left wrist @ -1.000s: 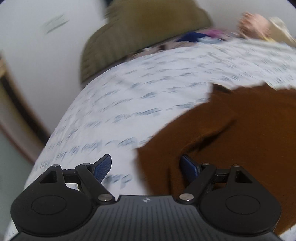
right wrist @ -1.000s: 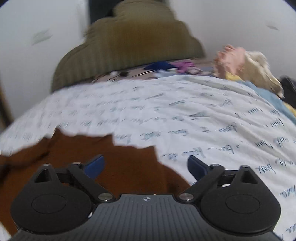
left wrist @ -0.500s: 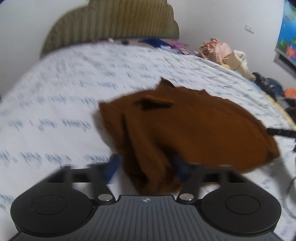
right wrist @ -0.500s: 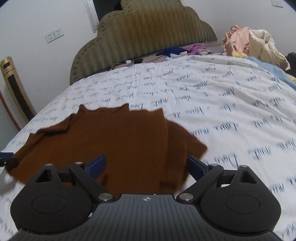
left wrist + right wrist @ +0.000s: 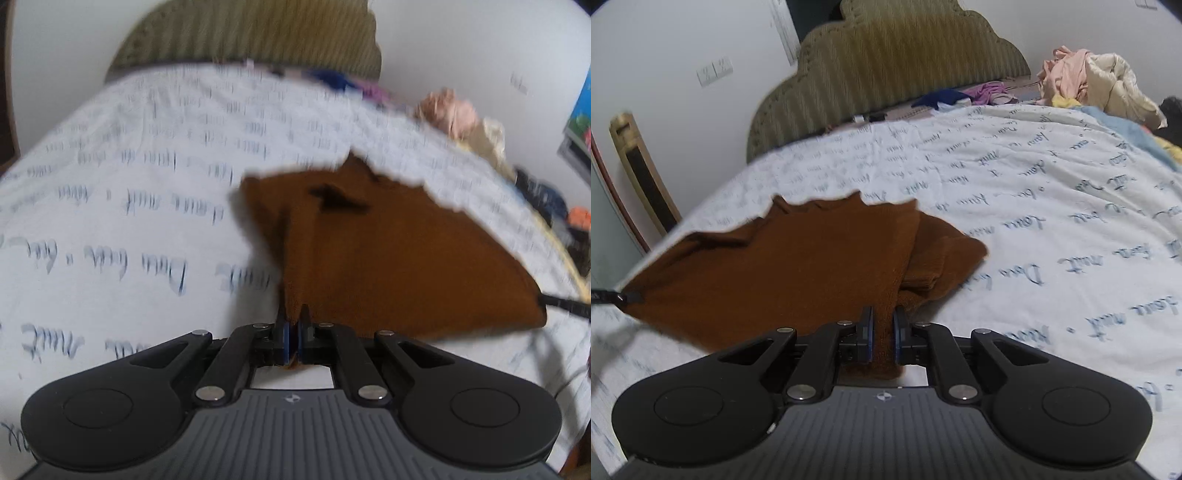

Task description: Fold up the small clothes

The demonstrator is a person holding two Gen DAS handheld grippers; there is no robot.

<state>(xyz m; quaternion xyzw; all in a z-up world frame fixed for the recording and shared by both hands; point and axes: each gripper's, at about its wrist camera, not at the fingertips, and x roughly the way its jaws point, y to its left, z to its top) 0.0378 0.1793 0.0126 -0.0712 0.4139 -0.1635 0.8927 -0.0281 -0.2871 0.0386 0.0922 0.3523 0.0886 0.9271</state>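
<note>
Both of your hand-held grippers have just snapped closed on the brown garment (image 5: 783, 273): a second ago the jaws stood wide over the cloth, and now each pair is pinched tight with fabric between the blue pads. Your left hand-held gripper (image 5: 294, 325) has the near left corner of the hem, a little tuft of brown poking out behind the pads; your right hand-held gripper (image 5: 882, 328) has a thicker bunch at the near right, where the body meets the folded-under sleeve (image 5: 942, 254). From the right wrist view you can see the other tool's tip at the far left corner, so the near edge is stretched between your two grips. The garment lies flat on the bed (image 5: 1052, 206) over the white sheet with blue script, neckline toward the olive headboard (image 5: 886, 66). A heap of other clothes (image 5: 1097, 77) sits well apart near the far right. This likely means the grasp step is done; next you probably lift the hem and carry it toward the neckline. Mind the right grip, which may hold more layers than intended.
</note>
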